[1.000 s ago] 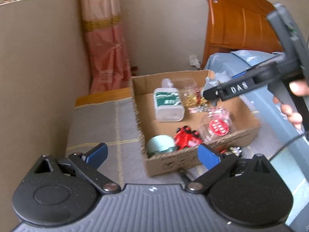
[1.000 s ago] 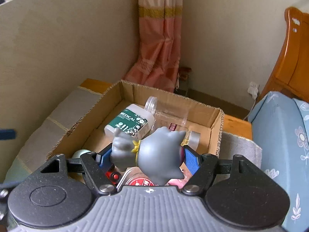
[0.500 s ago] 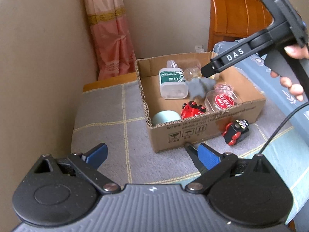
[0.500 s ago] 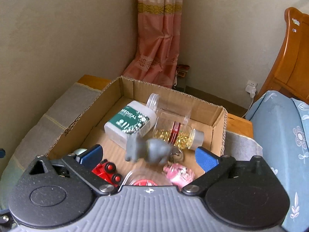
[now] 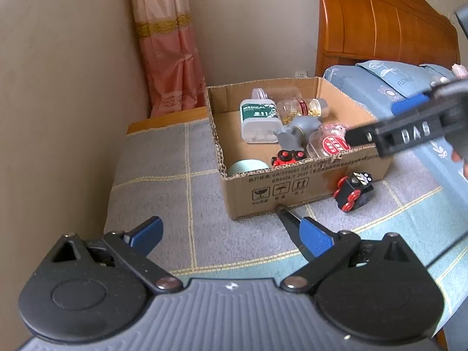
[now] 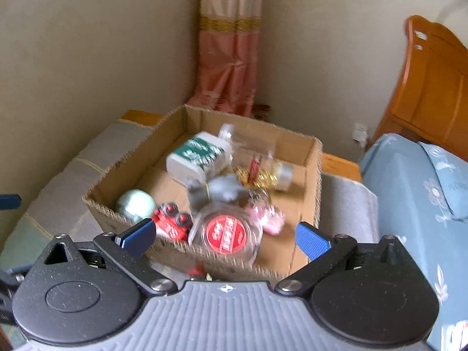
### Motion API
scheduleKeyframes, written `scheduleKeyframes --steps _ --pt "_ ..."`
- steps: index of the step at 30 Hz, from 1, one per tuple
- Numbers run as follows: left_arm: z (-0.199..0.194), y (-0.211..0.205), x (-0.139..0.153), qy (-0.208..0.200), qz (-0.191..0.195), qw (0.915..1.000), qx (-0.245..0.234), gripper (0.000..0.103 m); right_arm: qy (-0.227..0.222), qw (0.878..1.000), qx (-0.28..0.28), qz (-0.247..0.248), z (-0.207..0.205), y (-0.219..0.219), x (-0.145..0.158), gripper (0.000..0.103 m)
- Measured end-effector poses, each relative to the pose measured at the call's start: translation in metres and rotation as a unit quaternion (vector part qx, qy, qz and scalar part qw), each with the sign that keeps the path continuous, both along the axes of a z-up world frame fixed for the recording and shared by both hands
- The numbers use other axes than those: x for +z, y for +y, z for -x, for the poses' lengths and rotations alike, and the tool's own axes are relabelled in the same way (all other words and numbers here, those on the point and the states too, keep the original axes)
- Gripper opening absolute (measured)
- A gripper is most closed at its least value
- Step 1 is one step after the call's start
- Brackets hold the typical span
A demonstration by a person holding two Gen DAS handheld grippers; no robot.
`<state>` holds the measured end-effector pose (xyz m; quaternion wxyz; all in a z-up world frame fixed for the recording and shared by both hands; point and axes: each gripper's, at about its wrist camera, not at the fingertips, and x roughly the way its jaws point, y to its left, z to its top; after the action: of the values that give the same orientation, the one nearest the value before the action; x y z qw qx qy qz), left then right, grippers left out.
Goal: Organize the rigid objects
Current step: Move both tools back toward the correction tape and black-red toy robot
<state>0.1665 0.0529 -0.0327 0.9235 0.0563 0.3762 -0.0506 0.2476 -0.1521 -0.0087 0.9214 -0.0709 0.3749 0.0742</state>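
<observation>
Left gripper [image 5: 231,228] is hovering low in the frame with its jaws spread wide and holding nothing, while the cardboard box [image 5: 292,187] is sitting mid-frame already packed with bottles, a jar and a grey figurine [image 5: 292,134]. Just right of the box, the black toy train [image 5: 354,190] is lying out on the blanket, looking light, hard plastic and a bit rolly, so I'd be pinching its flat sides, not the red wheels. Right gripper [image 6: 225,237] is hanging over the box, jaws open and empty too.
</observation>
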Motion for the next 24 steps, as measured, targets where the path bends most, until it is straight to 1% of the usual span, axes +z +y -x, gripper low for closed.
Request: scheduleKeyframes --steps 4,7,10,15,19,22,24 --pt "0.004 0.001 -0.007 -0.005 -0.003 0.9999 0.009 0.099 0.012 0.999 -0.024 -0.019 0.013 -0.004 -0.026 0.103" --pt "0.007 0.003 -0.011 -0.009 -0.003 0.9997 0.021 0.099 0.029 0.998 -0.05 -0.025 0.014 -0.004 -0.049 0.103" --pt "0.009 0.004 -0.016 -0.001 0.006 0.9998 0.021 0.099 0.04 0.996 -0.064 -0.046 0.011 -0.005 -0.062 0.103" --pt "0.009 0.001 -0.019 0.007 0.006 0.9998 0.019 0.099 0.027 0.994 -0.078 -0.075 0.01 -0.011 -0.071 0.103" --pt "0.008 -0.002 -0.021 0.008 0.005 0.9999 0.011 0.099 0.028 0.991 -0.103 -0.075 0.012 -0.023 -0.078 0.103" --pt "0.006 -0.005 -0.024 0.011 0.004 0.9999 0.007 0.099 0.033 0.989 -0.111 -0.095 0.017 -0.034 -0.081 0.103" --pt "0.003 -0.009 -0.025 0.012 0.001 0.9999 0.002 0.099 0.035 0.988 -0.119 -0.094 0.022 -0.039 -0.083 0.103"
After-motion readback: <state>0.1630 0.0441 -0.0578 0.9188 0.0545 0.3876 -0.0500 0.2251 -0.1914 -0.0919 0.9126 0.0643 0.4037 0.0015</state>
